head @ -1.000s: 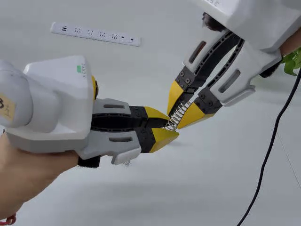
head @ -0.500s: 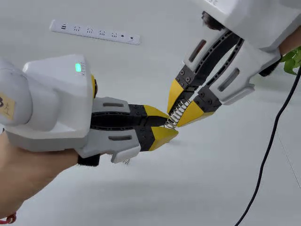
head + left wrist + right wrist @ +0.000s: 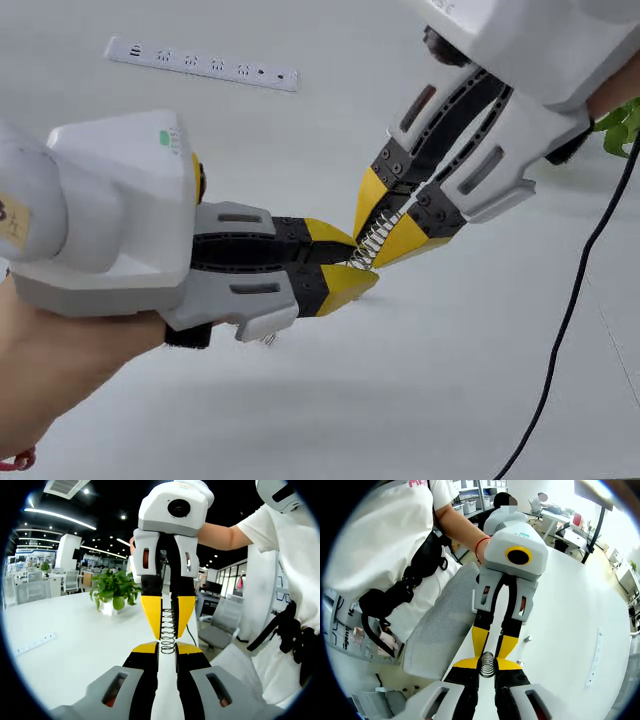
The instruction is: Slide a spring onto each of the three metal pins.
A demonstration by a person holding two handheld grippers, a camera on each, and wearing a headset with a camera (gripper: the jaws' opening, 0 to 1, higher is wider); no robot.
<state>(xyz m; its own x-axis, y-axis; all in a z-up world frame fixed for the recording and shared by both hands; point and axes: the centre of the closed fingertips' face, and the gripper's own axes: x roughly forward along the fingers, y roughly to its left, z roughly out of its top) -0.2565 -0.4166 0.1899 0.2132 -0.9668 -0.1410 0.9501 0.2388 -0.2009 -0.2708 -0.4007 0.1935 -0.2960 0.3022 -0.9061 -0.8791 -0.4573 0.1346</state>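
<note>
From the lower left, the left gripper (image 3: 362,266) reaches mid-frame, its tips at the lower end of a spring (image 3: 378,237). The right gripper (image 3: 372,246), from the upper right, pinches the spring. A power strip (image 3: 203,66) lies upper left.

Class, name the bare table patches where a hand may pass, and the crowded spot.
Free: table in front, between left gripper and black cable; also between power strip and left gripper. Crowded: where right gripper meets it at the spring.

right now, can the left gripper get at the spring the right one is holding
Probably yes. The left gripper has its tips at the lower end of the spring, which is pinched between the right gripper's yellow tips, and nothing stands between them.
</note>
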